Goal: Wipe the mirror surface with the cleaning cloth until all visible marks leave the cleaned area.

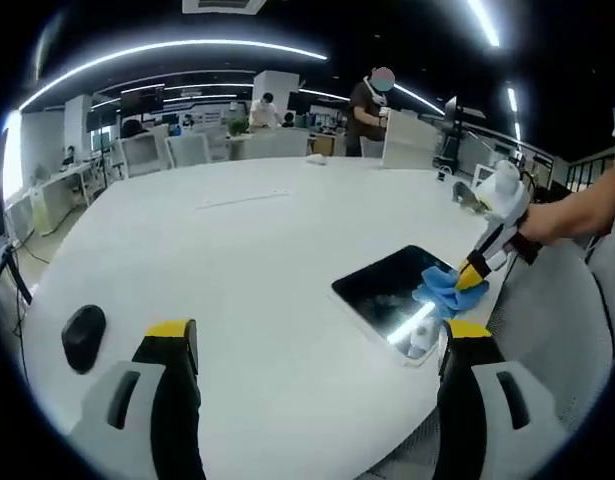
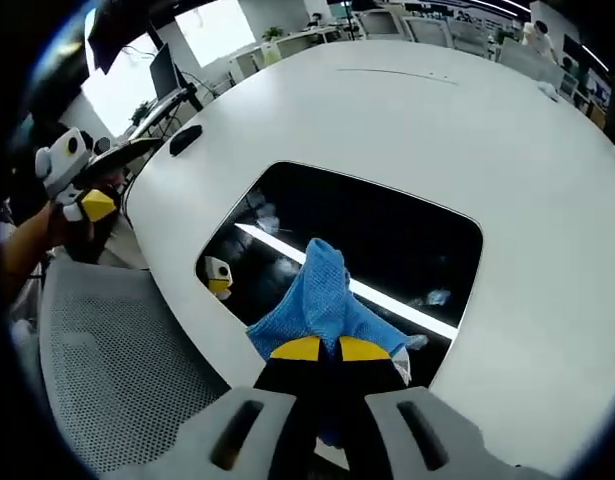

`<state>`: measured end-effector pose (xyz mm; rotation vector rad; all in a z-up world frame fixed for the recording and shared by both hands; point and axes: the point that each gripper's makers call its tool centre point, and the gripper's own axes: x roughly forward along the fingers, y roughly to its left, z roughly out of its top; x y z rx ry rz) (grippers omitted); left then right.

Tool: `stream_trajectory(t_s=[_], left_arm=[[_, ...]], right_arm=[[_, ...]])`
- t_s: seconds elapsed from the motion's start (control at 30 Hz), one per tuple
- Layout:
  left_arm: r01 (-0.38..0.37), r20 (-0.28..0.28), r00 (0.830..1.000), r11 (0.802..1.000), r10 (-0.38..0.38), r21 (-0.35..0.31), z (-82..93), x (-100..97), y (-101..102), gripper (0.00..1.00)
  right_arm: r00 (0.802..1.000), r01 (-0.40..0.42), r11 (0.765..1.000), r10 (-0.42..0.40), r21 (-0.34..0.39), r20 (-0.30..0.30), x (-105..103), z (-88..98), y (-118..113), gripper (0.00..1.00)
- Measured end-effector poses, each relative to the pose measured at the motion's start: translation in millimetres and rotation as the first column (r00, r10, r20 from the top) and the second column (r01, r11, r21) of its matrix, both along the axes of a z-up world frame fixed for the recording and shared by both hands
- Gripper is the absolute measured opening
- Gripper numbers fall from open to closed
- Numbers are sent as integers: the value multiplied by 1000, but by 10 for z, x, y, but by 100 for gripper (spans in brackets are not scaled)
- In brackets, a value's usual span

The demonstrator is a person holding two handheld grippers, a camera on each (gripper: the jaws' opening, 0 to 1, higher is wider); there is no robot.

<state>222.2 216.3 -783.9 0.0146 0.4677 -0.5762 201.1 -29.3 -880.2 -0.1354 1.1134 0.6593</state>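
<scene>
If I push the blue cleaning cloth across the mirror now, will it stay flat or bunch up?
The blue cleaning cloth looks soft and floppy; it already stands crumpled in folds, so it will probably bunch further. Pinched in the right gripper, it should drag along. The dark rectangular mirror looks glossy, so sliding seems easy.

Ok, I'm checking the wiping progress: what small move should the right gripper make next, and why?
Probably drag the blue cleaning cloth forward across the mirror. The right gripper is shut on the cloth at the mirror's near edge, and pale smudges show on the glass beside the reflected light strip, so most of the surface looks unwiped. The left gripper is open above the white table.
</scene>
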Motion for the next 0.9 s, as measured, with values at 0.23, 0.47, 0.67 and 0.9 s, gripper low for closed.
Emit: stream_trajectory(t_s=[0.23, 0.47, 0.67, 0.9], left_arm=[[-4, -5, 1000, 1000, 5, 12, -44, 12, 46, 99], [14, 4, 1000, 1000, -14, 17, -62, 20, 24, 99], [14, 5, 1000, 1000, -14, 9, -41, 22, 10, 99], [15, 0, 1000, 1000, -15, 8, -38, 30, 10, 99]], right_arm=[[1000, -8, 1000, 8, 3, -8, 8, -6, -4, 0], [1000, -12, 1000, 12, 8, -13, 12, -4, -15, 0], [1000, -5, 1000, 5, 3, -10, 27, 4, -87, 0], [1000, 9, 1000, -9, -1, -9, 41, 2, -212, 0]])
